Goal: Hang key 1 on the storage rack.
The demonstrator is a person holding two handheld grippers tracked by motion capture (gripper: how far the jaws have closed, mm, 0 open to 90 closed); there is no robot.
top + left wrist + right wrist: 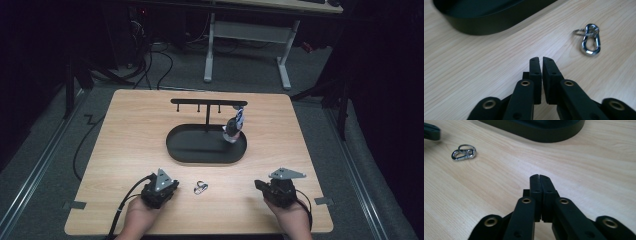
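Clip: I see the small metal snap clip (201, 188) lying flat on the worktop (125, 130), between my two claws and nearer the left one, touching neither.
Clip from left claw: it lies ahead and to the right of the jaw tips (591, 39), apart from them.
Clip from right claw: it lies ahead and well off to the left (464, 152).
Left claw: my left claw (540, 60) has its jaws brought together with a thin slit between the pads, gripping nothing.
Right claw: my right claw (539, 177) has its pads pressed together, holding nothing.
Clip make: shiny chromed metal, a pear-shaped loop with a thin round split ring at one end.
Tray: a matte black oval tray (176, 150) with a low wall sits beyond the clip.
Stand: a thin black T-shaped rack (207, 102) rises from the tray, with short pegs under its bar.
Hanging item: a small blue-white and grey item (235, 125) hangs at the bar's right end; I cannot tell what it is.
Worktop surface: pale wood grain, smooth.
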